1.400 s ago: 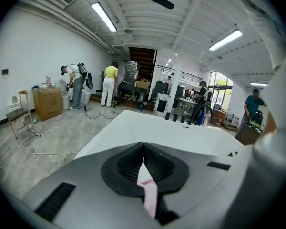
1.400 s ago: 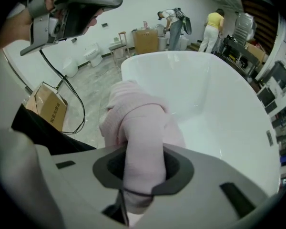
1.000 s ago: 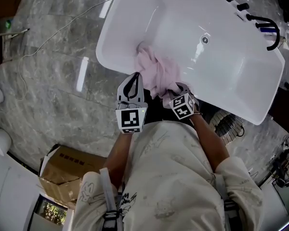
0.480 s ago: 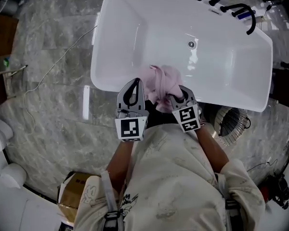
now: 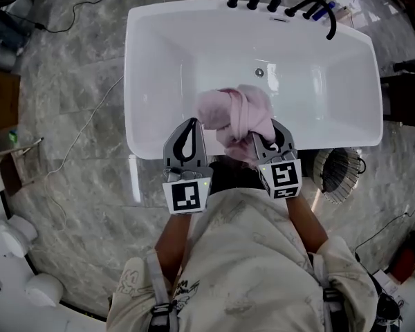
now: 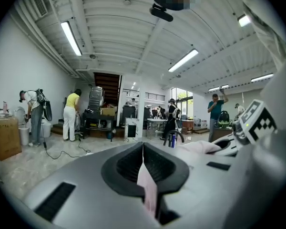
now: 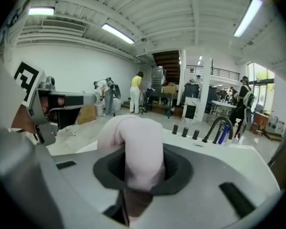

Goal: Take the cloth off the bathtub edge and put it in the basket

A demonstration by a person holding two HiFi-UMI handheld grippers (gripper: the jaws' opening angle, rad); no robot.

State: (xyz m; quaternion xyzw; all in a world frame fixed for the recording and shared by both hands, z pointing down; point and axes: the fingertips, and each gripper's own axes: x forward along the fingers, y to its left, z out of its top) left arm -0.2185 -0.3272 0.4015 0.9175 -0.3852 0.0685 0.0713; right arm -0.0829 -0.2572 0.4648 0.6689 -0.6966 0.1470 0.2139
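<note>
A white bathtub fills the top of the head view. A pink cloth hangs bunched over its near edge, held up between my two grippers. My left gripper is shut on a thin corner of the cloth. My right gripper is shut on a thick roll of the cloth, which bulges out over its jaws. A wire basket stands on the floor to the right of the tub, beyond my right gripper.
Black taps and a black spout line the tub's far rim. A cable trails over the marble floor on the left, by a cardboard box. Several people stand far off in the hall.
The cloth has come up off the tub's edge and now sits bunched between both grippers. The head view has swung, so the tub lies square across the top.
</note>
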